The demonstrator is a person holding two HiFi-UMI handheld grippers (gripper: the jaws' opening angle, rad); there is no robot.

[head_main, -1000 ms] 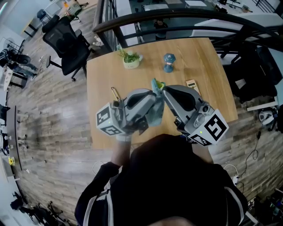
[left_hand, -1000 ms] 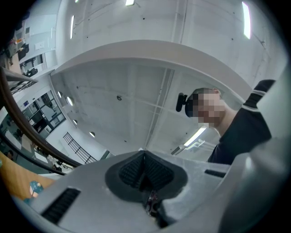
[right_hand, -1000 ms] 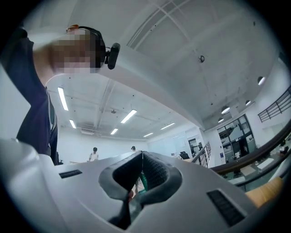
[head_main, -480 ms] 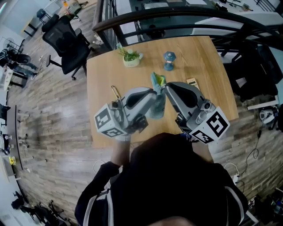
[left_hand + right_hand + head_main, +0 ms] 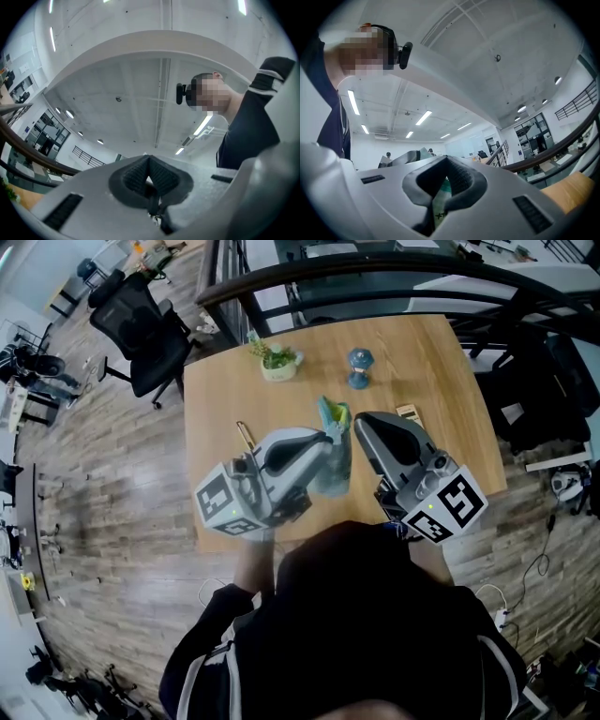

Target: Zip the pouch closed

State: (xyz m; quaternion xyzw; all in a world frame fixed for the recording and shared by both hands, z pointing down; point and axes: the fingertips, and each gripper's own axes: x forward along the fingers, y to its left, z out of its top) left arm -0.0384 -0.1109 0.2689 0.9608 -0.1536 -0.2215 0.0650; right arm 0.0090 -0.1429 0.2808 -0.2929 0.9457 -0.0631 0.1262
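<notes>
The teal-green pouch (image 5: 334,463) hangs above the wooden table (image 5: 441,381), held up between both grippers. My left gripper (image 5: 325,439) sits at the pouch's upper left. In the left gripper view its jaws (image 5: 151,183) are shut on a thin dark strip with a small metal piece, which looks like the zip pull (image 5: 153,206). My right gripper (image 5: 357,427) is at the pouch's upper right. The right gripper view shows its jaws (image 5: 444,183) shut on green-and-white pouch fabric (image 5: 439,199). The pouch's mouth and zip line are mostly hidden by the gripper bodies.
A small potted plant (image 5: 278,365) and a blue figurine (image 5: 357,369) stand at the table's far side. A small card (image 5: 406,415) lies right of the grippers, a thin gold item (image 5: 245,438) to their left. An office chair (image 5: 141,329) and a dark railing (image 5: 394,277) are beyond.
The gripper tips have drawn slightly apart, so more of the pouch shows hanging between them. The left gripper has rolled a little. Both stay shut.
</notes>
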